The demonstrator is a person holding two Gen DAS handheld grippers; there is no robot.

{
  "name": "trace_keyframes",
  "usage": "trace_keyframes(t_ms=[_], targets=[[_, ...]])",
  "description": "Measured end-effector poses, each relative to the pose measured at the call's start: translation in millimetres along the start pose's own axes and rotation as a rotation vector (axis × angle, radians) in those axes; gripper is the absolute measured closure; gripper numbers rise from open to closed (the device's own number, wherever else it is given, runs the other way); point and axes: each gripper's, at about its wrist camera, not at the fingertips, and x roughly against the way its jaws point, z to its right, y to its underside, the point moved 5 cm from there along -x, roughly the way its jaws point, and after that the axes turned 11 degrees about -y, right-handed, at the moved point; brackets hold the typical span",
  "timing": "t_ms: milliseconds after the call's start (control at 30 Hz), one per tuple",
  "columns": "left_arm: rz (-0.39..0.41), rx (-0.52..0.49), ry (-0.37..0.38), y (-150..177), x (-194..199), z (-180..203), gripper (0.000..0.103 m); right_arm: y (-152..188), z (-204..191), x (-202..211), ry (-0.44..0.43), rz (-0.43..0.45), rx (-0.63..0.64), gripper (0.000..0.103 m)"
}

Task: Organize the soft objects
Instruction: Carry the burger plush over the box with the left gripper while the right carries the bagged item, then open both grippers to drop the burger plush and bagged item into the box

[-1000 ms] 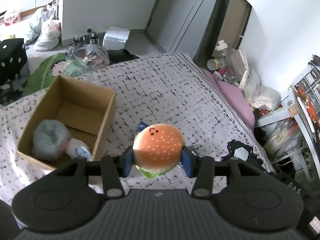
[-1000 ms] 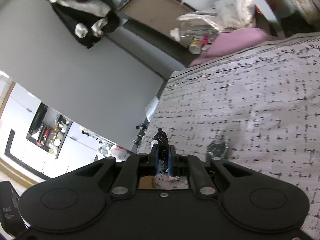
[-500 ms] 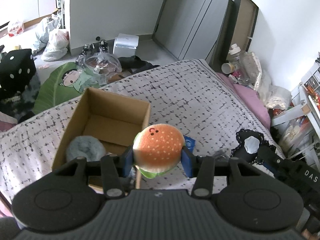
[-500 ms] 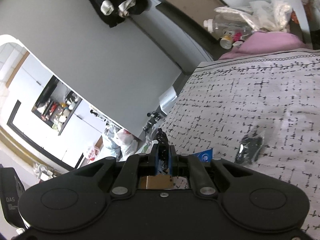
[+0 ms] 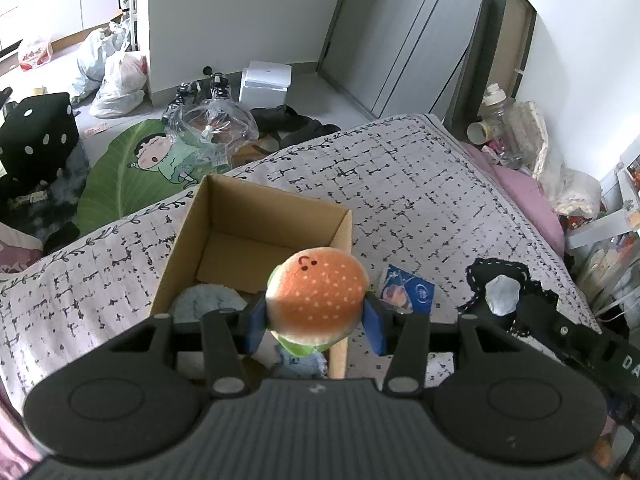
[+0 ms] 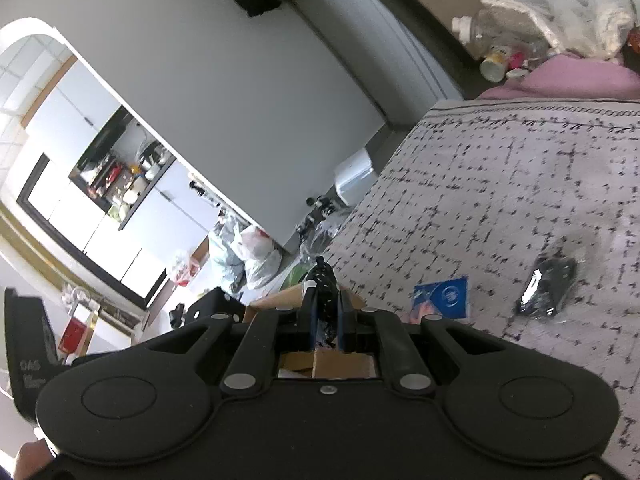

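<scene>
One burger plush sits clamped between the blue pads of the left gripper, held above the near right corner of a single open cardboard box on the patterned bedspread. One grey fluffy toy lies inside the box. The right gripper is pinched tight on one black speckled fabric piece. One blue packet lies beside the box.

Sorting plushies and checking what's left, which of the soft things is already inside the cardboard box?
The fluffy grey plush, lying against the near wall of the open cardboard box. The orange hamburger plush is clamped in the left gripper above the box's edge.
</scene>
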Motion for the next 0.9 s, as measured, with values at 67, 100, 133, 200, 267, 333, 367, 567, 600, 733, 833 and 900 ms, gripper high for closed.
trace_keyframes(t_ms=[67,100,133,200,267,333,367,567,600,733,833,900], targets=[[-0.013,0.005,0.0,-1,-7,-3,0.054,4,-6,-6,-0.012,-0.01,0.011,0.094],[-0.02,0.009,0.001,-1,-11,-5,0.054,5,-8,-9,-0.018,-0.014,0.016,0.094],[-0.023,0.01,0.0,-2,-14,-6,0.054,7,-10,-11,-0.022,-0.018,0.019,0.094],[-0.031,0.008,-0.003,-3,-19,-9,0.054,8,-13,-16,-0.033,-0.025,0.021,0.094],[-0.036,0.011,0.001,-5,-24,-13,0.054,11,-16,-21,-0.042,-0.033,0.024,0.094],[-0.035,0.013,-0.01,-7,-29,-17,0.054,14,-18,-27,-0.049,-0.045,0.025,0.094],[-0.035,0.015,-0.015,-8,-31,-19,0.054,16,-19,-30,-0.052,-0.054,0.024,0.094],[-0.058,0.024,-0.031,-13,-50,-30,0.054,26,-20,-49,-0.049,-0.105,0.022,0.094],[-0.063,0.026,-0.037,-14,-54,-32,0.054,27,-20,-51,-0.047,-0.111,0.022,0.094],[-0.07,0.03,-0.059,-17,-64,-38,0.054,30,-21,-59,-0.04,-0.128,0.022,0.094],[-0.085,0.029,-0.065,-21,-71,-42,0.053,32,-21,-66,-0.035,-0.142,0.019,0.094],[-0.09,0.026,-0.071,-24,-74,-44,0.051,32,-23,-70,-0.034,-0.148,0.021,0.094]])
